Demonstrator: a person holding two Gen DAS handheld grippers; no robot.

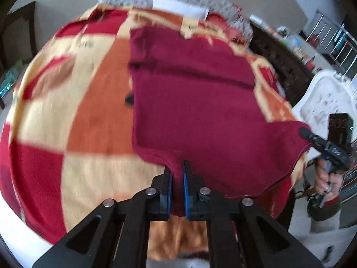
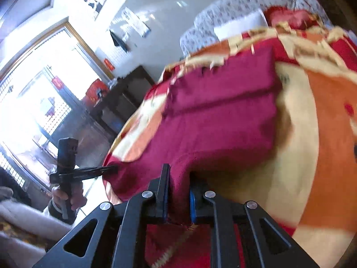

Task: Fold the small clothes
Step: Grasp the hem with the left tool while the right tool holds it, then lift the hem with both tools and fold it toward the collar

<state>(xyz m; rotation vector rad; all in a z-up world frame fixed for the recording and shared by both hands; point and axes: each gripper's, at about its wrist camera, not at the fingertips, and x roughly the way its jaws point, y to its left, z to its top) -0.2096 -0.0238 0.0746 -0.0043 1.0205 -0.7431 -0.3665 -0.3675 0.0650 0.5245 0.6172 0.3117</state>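
maroon garment (image 1: 200, 102) lies on the checked blanket (image 1: 93, 111), near corners pinched tight by left gripper (image 1: 176, 178) and right gripper (image 2: 179, 192). thin bites: an uneven lift could slip a corner, skewing the fold.

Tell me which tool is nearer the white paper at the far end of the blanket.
Neither clearly. The left tool and right tool are both clamped on the near edge of the maroon garment, the whole garment away from the white paper.

No legible text anywhere.
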